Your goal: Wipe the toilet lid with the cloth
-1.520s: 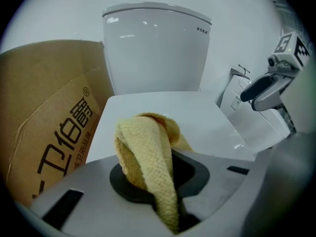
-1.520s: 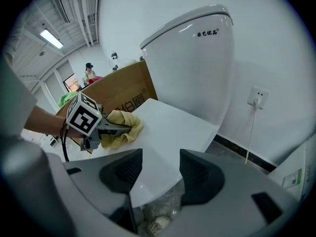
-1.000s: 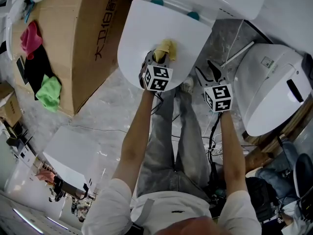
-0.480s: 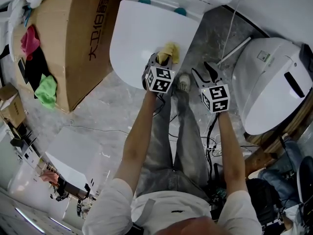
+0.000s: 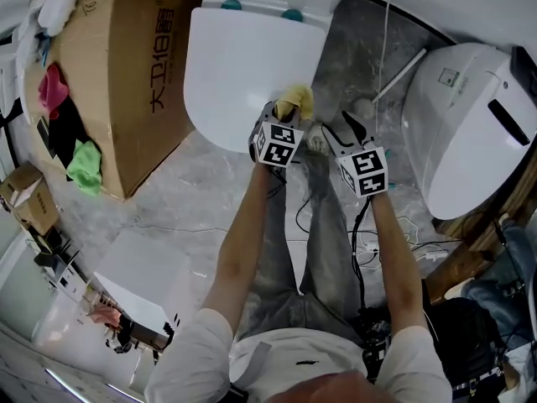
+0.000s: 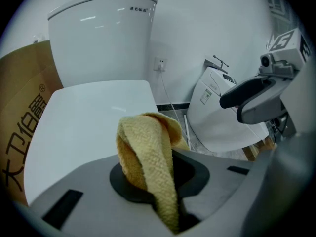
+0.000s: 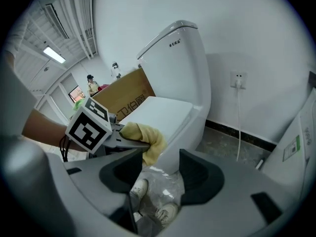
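Observation:
The white toilet lid point(image 5: 243, 74) lies closed under the cistern point(image 6: 101, 38). A yellow cloth point(image 5: 293, 102) sits at the lid's front right edge, pinched in my left gripper point(image 5: 281, 116). In the left gripper view the cloth point(image 6: 148, 157) is folded and clamped between the jaws, above the lid point(image 6: 84, 127). My right gripper point(image 5: 340, 128) hangs open to the right of the toilet, over the floor, holding nothing. In the right gripper view the cloth point(image 7: 145, 136) and the left gripper's marker cube point(image 7: 89, 125) show beside the lid point(image 7: 158, 110).
A large cardboard box point(image 5: 126, 74) stands left of the toilet, with pink and green rags point(image 5: 84, 162) beside it. Another white toilet point(image 5: 466, 133) lies on its side at the right. Cables point(image 5: 369, 225) run across the marble floor near my shoes point(image 7: 148, 201).
My left gripper with the cloth has slid from the lid's middle toward its front right edge. The right gripper stayed open beside it.

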The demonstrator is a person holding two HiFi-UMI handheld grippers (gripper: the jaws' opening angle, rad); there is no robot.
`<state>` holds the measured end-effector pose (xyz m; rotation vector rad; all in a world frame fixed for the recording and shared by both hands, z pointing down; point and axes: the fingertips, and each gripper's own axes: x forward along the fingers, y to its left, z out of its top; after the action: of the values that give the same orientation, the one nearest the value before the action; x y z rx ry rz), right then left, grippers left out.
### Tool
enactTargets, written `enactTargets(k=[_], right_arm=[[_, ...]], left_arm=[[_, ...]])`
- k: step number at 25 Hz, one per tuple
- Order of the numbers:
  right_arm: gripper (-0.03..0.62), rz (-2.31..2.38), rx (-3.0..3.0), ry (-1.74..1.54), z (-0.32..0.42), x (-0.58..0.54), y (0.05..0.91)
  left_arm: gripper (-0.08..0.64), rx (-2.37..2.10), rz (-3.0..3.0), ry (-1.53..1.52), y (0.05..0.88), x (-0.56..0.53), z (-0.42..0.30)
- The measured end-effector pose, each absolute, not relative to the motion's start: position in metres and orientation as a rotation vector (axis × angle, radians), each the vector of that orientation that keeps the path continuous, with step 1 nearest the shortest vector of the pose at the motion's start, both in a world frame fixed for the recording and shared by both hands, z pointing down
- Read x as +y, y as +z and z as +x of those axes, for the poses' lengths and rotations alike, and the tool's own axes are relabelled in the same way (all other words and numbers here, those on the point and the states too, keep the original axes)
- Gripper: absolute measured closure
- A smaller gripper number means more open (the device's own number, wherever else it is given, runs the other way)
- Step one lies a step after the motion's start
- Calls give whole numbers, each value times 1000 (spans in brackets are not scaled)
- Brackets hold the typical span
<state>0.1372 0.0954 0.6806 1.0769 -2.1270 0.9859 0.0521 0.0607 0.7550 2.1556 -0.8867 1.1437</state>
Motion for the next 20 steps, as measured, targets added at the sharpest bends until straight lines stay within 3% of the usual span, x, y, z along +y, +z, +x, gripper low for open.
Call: enactTargets(k=[20], right_arm=[[356,1043,-2062,1003,59,108,697]], left_arm=[[485,-622,2256,1090,755,108,-7]])
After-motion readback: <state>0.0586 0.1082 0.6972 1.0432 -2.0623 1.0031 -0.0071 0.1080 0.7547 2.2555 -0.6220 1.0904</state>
